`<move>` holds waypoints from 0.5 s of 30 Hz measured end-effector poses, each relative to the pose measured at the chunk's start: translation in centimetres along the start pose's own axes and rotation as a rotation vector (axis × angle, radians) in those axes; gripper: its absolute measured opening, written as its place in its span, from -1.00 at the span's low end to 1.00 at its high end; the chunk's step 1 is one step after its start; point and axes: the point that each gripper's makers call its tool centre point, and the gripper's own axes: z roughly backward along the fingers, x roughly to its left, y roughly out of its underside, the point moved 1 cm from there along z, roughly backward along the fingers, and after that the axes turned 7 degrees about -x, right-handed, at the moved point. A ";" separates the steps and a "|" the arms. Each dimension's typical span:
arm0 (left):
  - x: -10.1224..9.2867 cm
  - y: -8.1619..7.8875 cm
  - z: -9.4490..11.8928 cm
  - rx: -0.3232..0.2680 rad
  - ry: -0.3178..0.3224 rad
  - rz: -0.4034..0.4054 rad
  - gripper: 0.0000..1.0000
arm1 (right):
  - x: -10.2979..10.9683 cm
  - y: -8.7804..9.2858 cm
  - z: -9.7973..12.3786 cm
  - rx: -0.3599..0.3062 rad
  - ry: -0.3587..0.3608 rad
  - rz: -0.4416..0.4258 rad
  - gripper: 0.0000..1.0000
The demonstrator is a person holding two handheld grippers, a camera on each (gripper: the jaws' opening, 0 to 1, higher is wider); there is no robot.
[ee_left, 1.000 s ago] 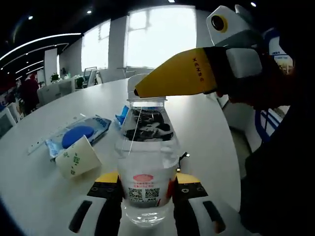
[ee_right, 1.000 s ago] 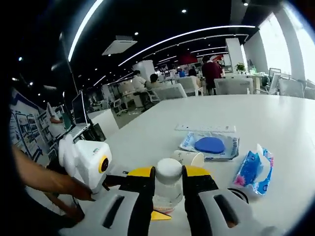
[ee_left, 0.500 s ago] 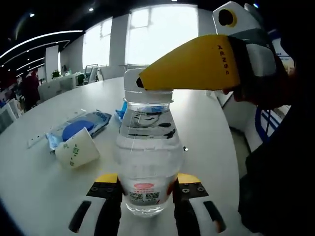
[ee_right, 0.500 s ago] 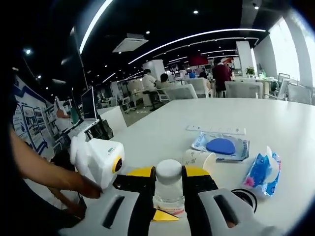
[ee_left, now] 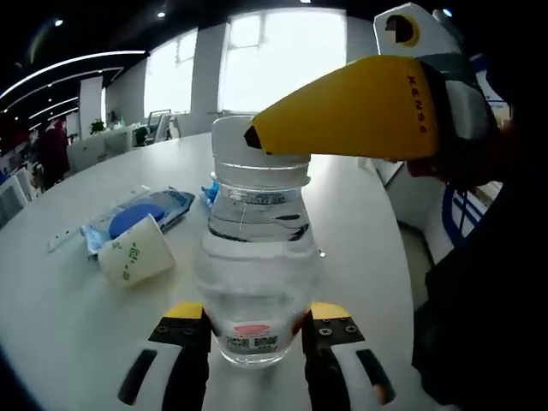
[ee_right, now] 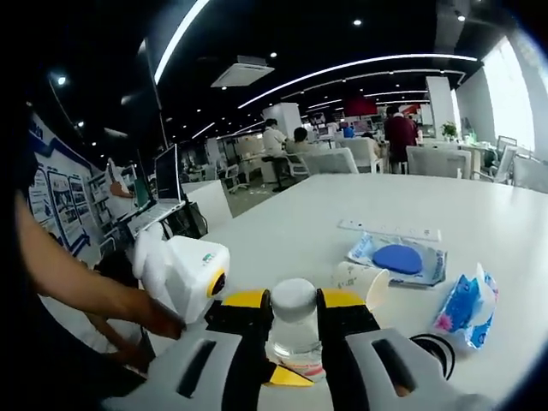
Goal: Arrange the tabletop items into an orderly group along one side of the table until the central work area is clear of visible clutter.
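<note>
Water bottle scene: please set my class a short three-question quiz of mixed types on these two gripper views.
1. True or false: the left gripper has its jaws on the lower body of the water bottle.
2. What does the right gripper clamp? A) paper cup B) bottle cap C) tissue pack
3. Fill in: the paper cup lies on its ____ on the table.

Key: 1 true; 2 B, the bottle cap; 3 side.
</note>
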 end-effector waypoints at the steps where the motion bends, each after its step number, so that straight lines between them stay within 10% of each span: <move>1: 0.0 0.1 0.1 0.003 0.001 -0.004 -0.19 | 0.3 0.1 0.0 0.007 -0.009 0.009 -0.64; 15: 0.1 0.7 0.3 0.008 -0.011 -0.004 -0.19 | 1.0 0.9 0.1 0.025 -0.019 0.005 -0.63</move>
